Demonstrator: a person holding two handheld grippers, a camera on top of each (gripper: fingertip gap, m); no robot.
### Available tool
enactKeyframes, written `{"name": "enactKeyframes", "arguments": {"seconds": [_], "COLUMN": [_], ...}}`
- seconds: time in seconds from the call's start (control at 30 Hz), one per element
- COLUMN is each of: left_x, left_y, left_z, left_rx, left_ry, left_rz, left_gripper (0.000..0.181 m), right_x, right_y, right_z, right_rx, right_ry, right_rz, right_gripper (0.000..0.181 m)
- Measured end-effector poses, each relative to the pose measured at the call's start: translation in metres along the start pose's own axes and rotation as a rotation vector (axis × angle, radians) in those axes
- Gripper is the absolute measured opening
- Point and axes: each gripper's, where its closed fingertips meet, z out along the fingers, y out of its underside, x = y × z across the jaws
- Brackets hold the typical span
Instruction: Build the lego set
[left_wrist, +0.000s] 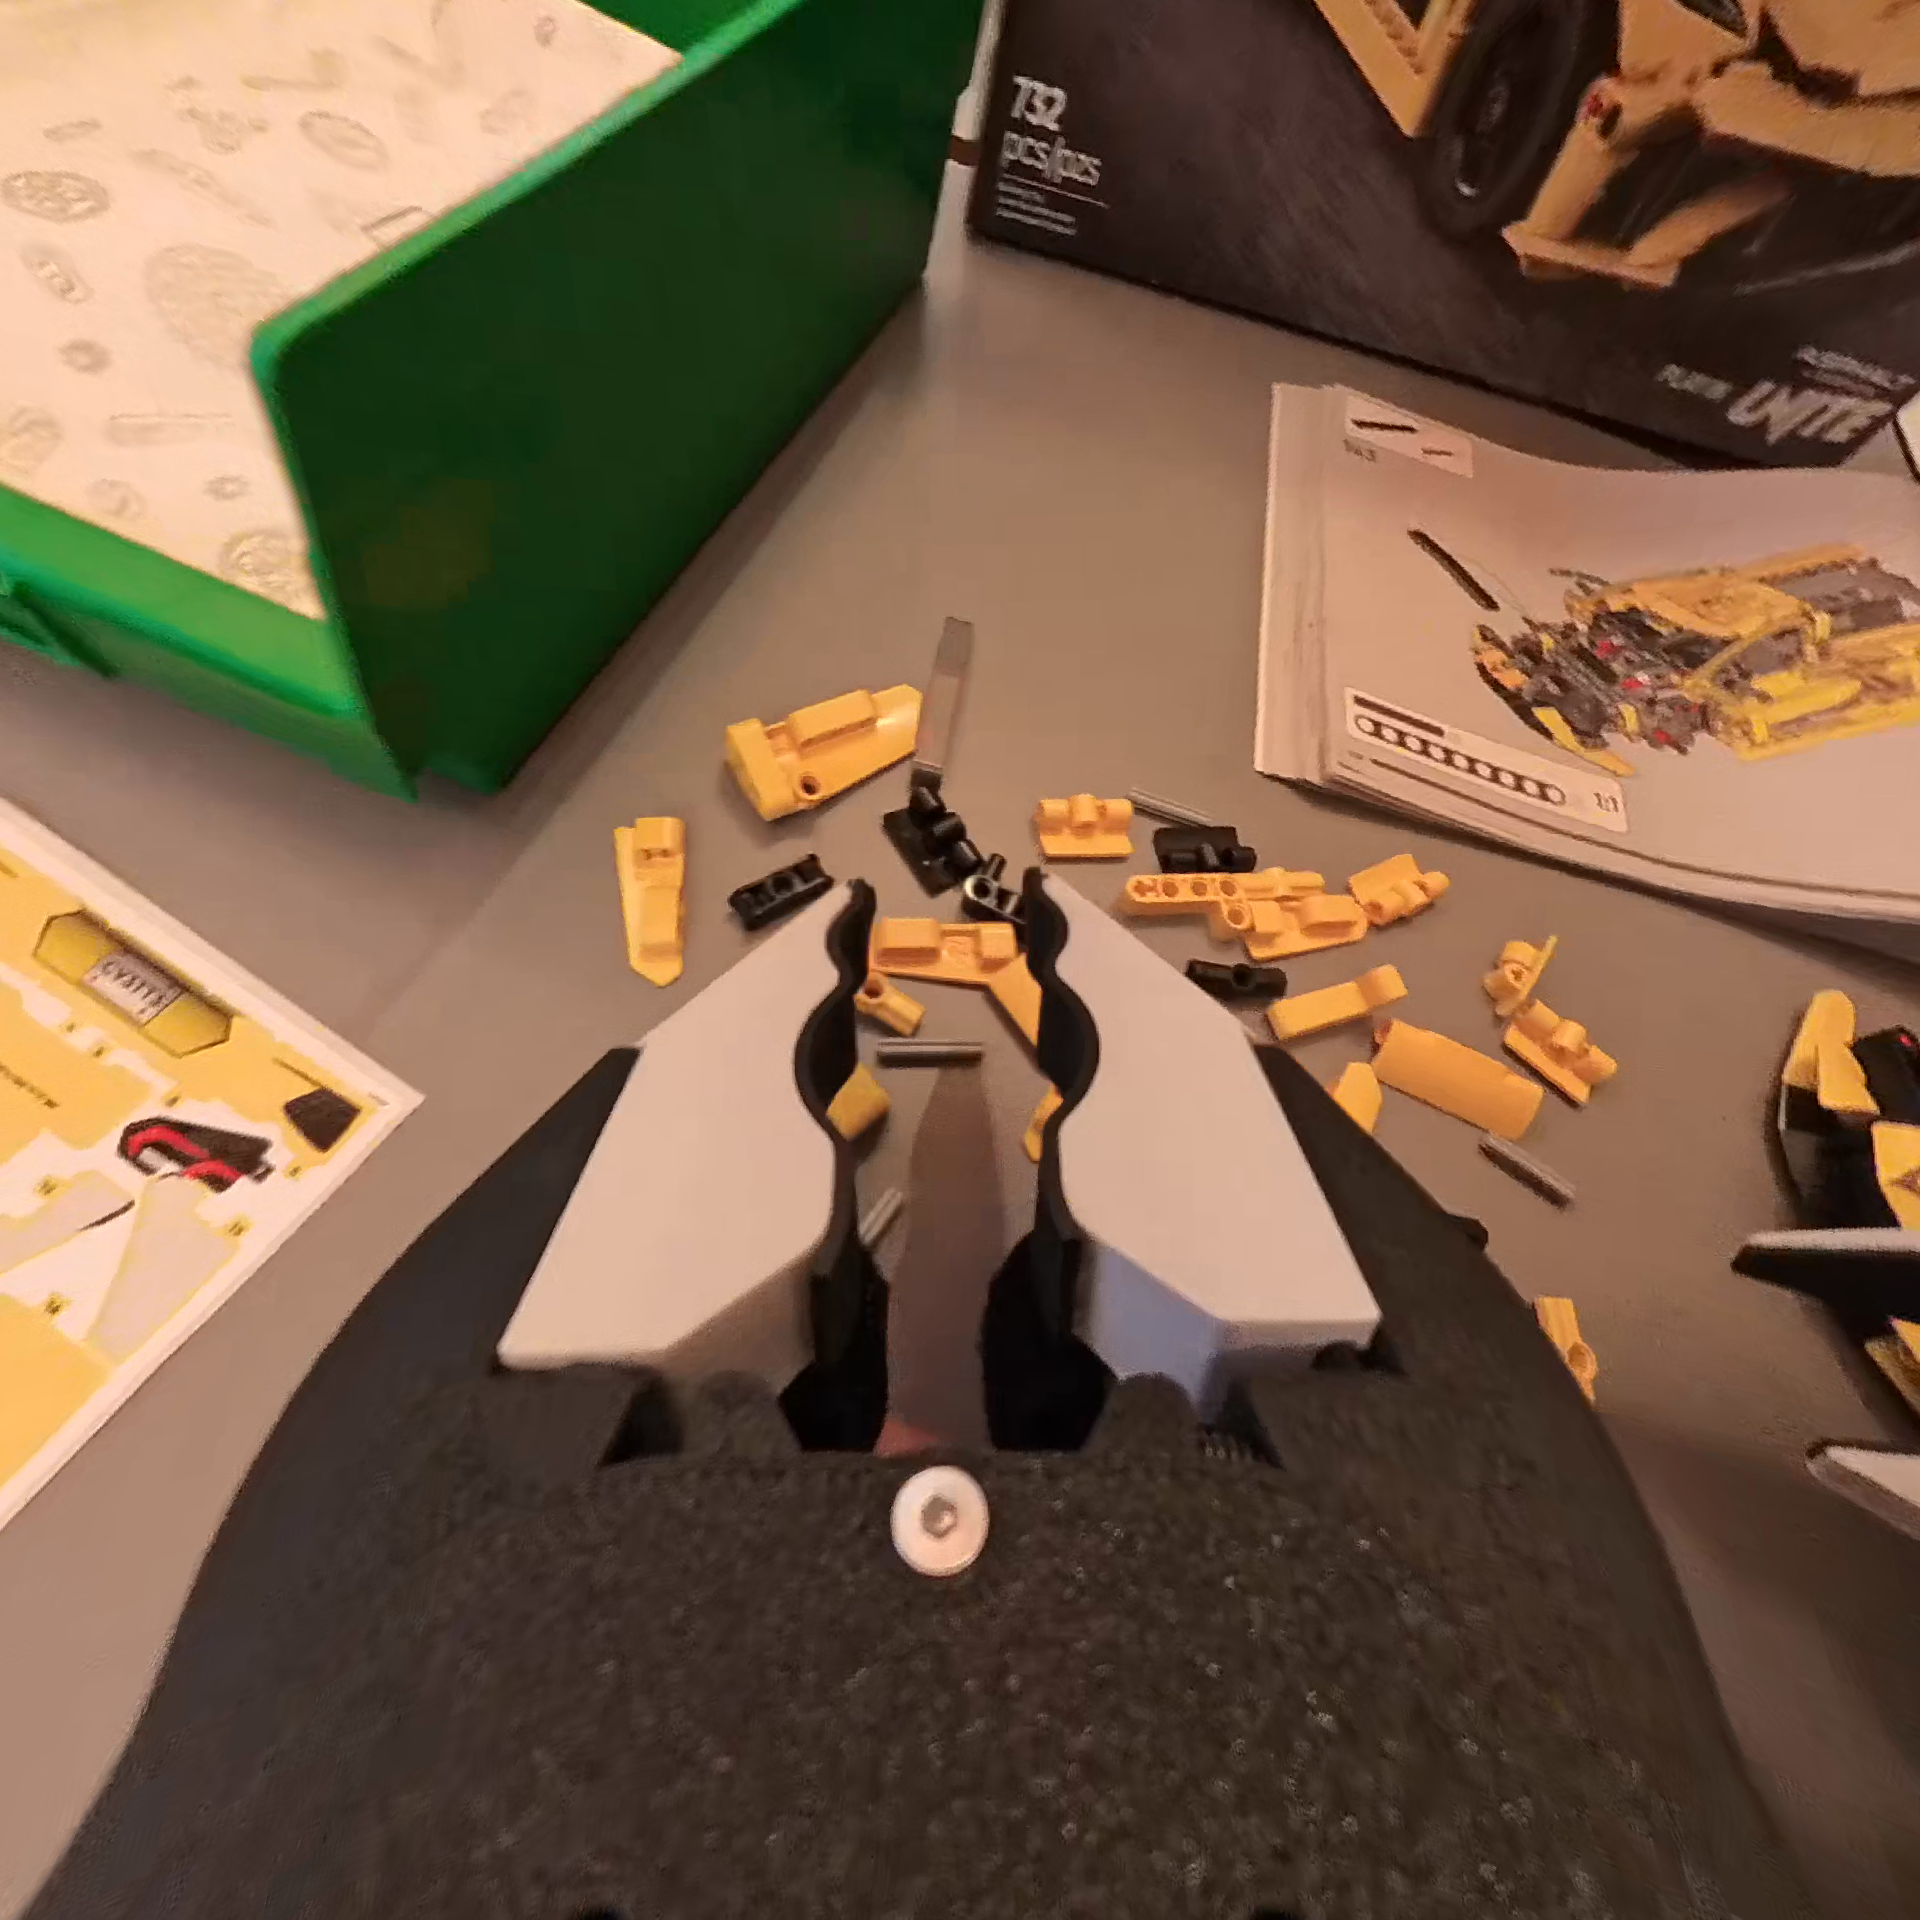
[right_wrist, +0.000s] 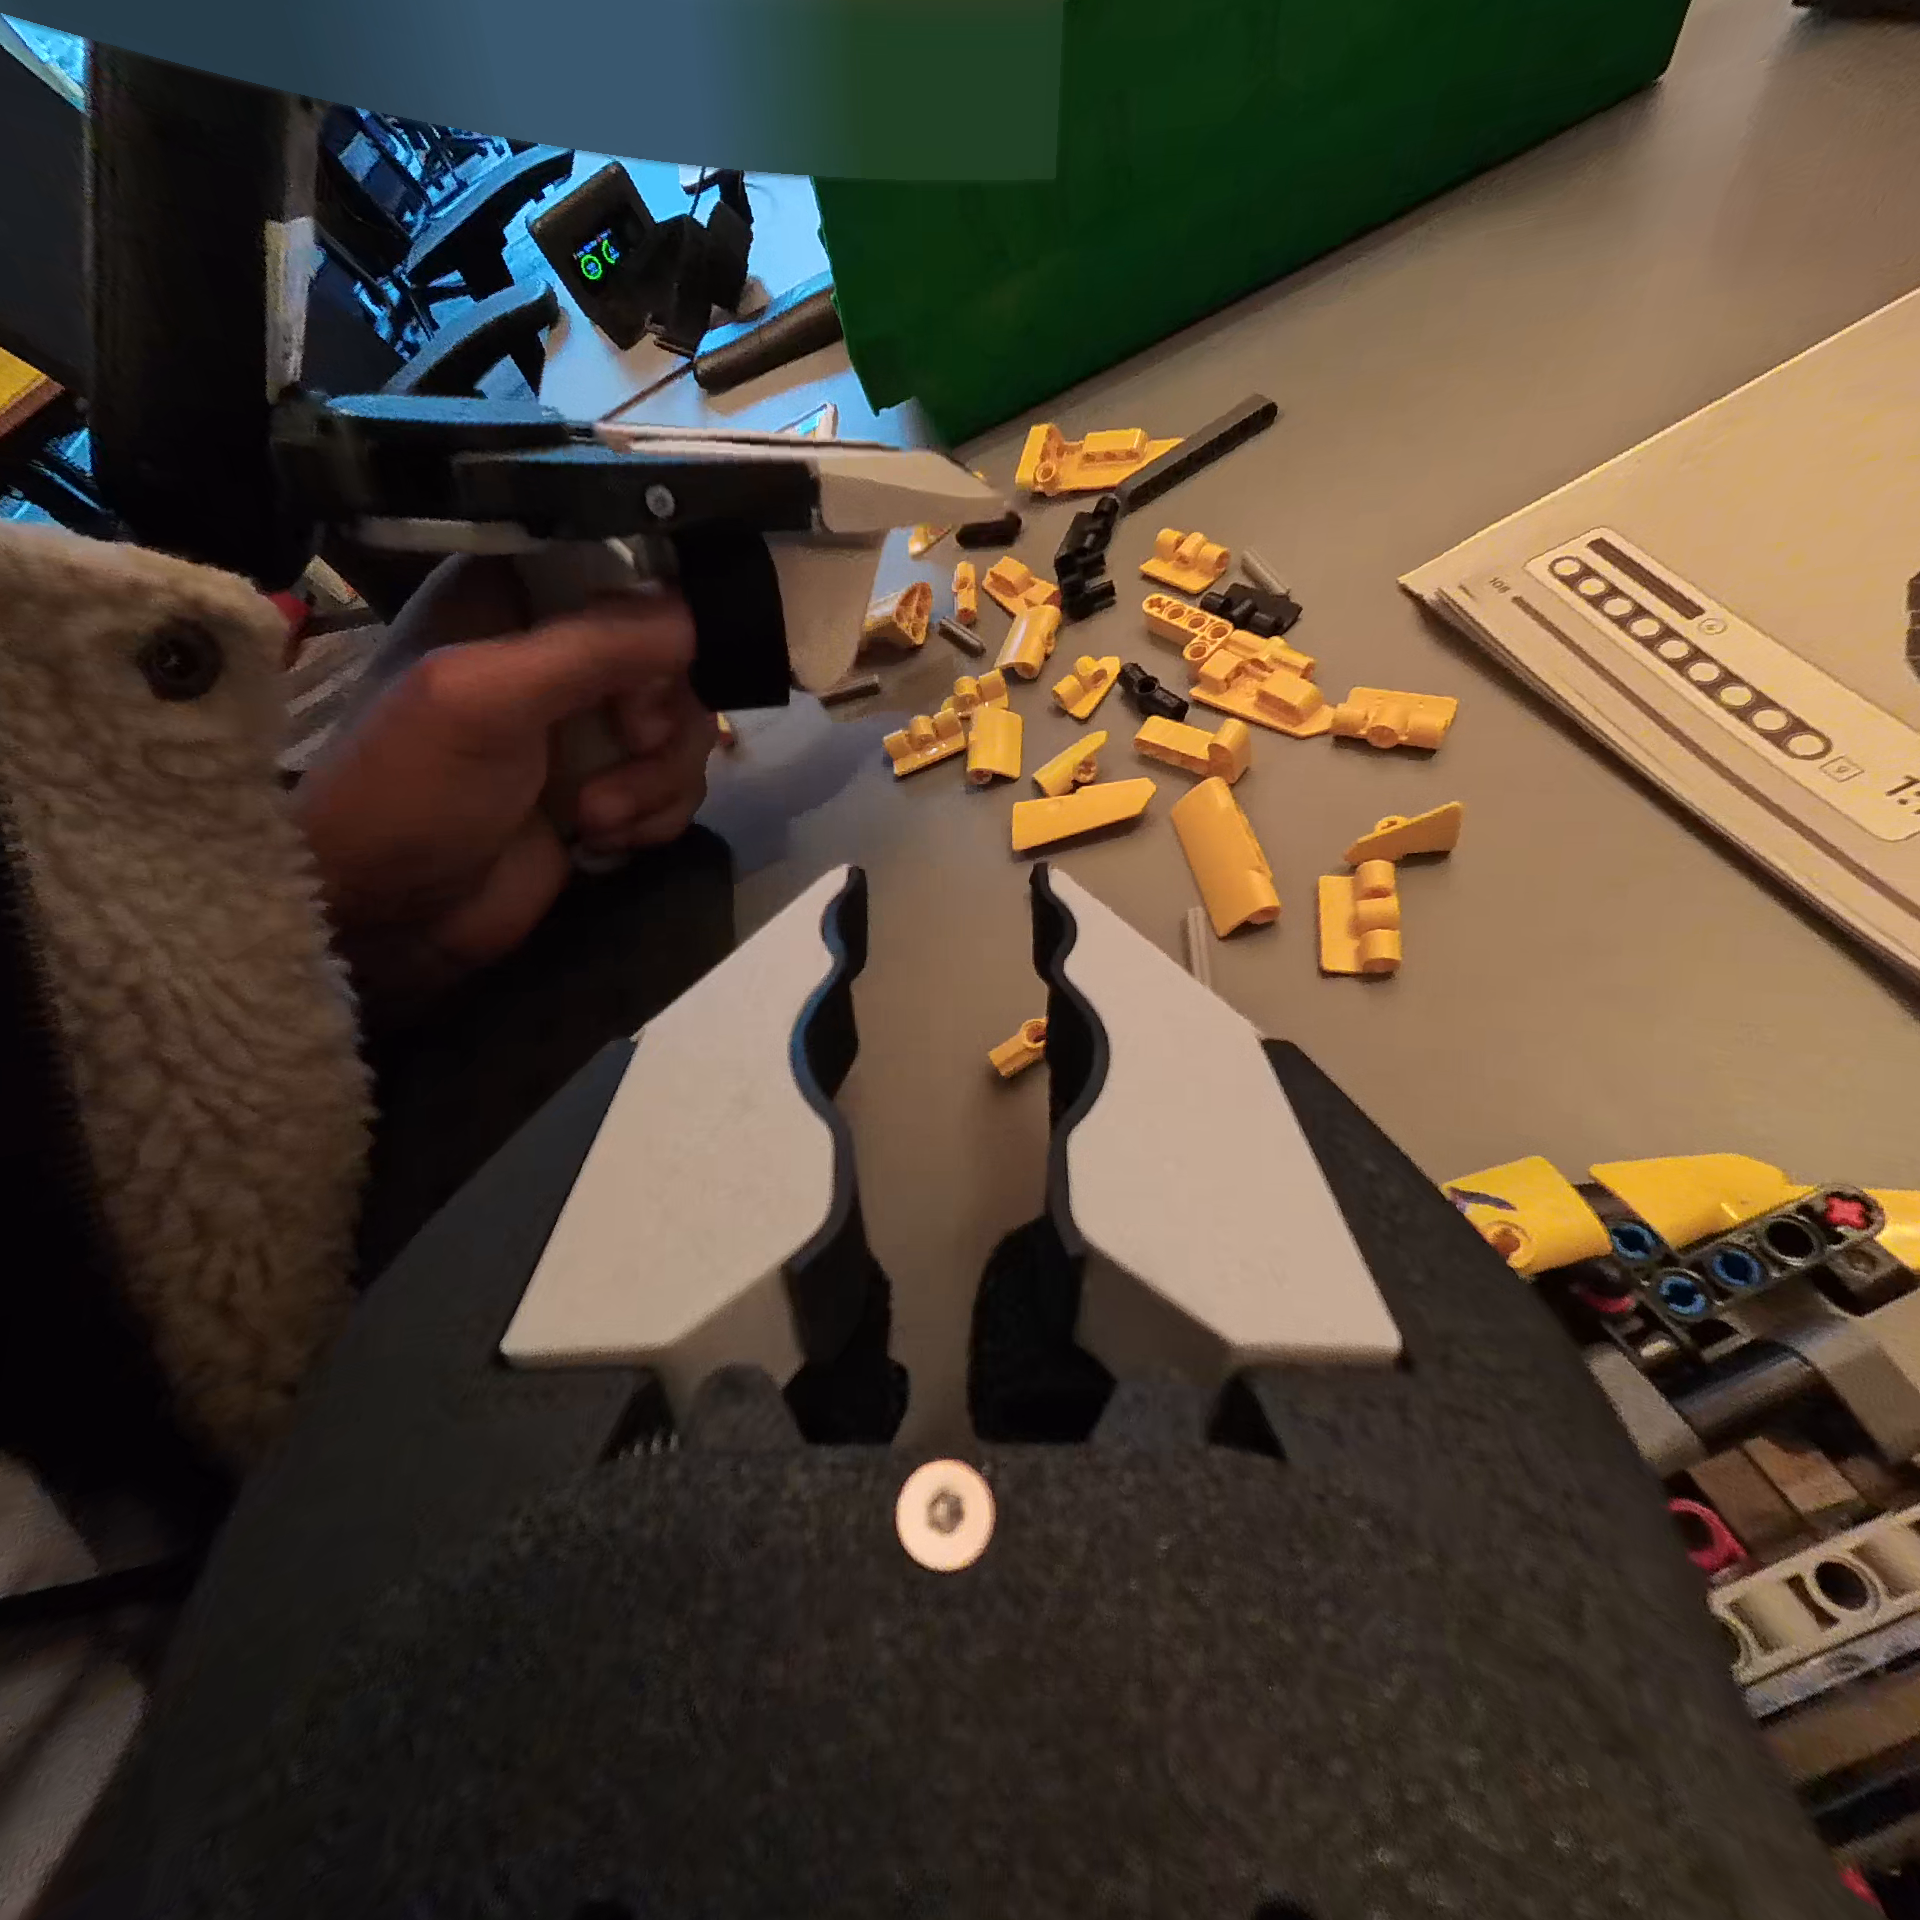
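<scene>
1. The left tongs (left_wrist: 945, 894) hang low over the grey tabletop (left_wrist: 1039, 520) with their two tips apart and nothing between them.
2. The right tongs (right_wrist: 948, 883) are spread apart too and hold nothing. A small yellow piece (right_wrist: 1016, 1047) lies on the tabletop just beside the right finger.
3. On the near right, a half-built yellow and black car (right_wrist: 1704, 1278) sits on the tabletop next to the right tongs.
4. A little farther out lies a pile of loose lego pieces (left_wrist: 1195, 914), mostly yellow with a few black ones. The left tongs' tips are over the near edge of this pile.
5. In the right wrist view, a hand (right_wrist: 488, 769) holds the left tongs from the left side, with their tips at the far left edge of the pile.
6. On the left lies a sticker sheet (left_wrist: 135, 1122), flat on the tabletop.
7. On the right, past the pile, lies the open instruction booklet (left_wrist: 1558, 665).
8. Far left stands a green bin (left_wrist: 582, 457) with a printed paper bag (left_wrist: 260, 208) inside.
9. Far right stands the dark lego box (left_wrist: 1351, 177).
</scene>
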Motion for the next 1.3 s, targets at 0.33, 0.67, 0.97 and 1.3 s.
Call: {"name": "enactKeyframes", "arguments": {"seconds": [0.33, 0.67, 0.97, 1.3], "left_x": [-0.01, -0.054, -0.05, -0.033], "left_y": [0.003, -0.02, -0.013, -0.005], "left_z": [0.003, -0.019, -0.011, -0.001], "left_rx": [-0.027, 0.17, 0.11, 0.044], "left_ry": [-0.064, -0.228, -0.222, -0.128], "left_rz": [-0.013, -0.139, -0.1, -0.058], "left_gripper": [0.029, 0.018, 0.018, 0.031], "right_x": [-0.002, -0.003, -0.003, -0.003], "right_y": [0.002, 0.005, 0.006, 0.006], "right_z": [0.001, 0.003, 0.002, 0.002], "right_rx": [-0.012, -0.026, -0.025, -0.024], "right_ry": [-0.012, -0.02, -0.027, -0.033], "right_rz": [0.007, 0.011, 0.024, 0.034], "right_gripper": [0.03, 0.03, 0.03, 0.03]}}
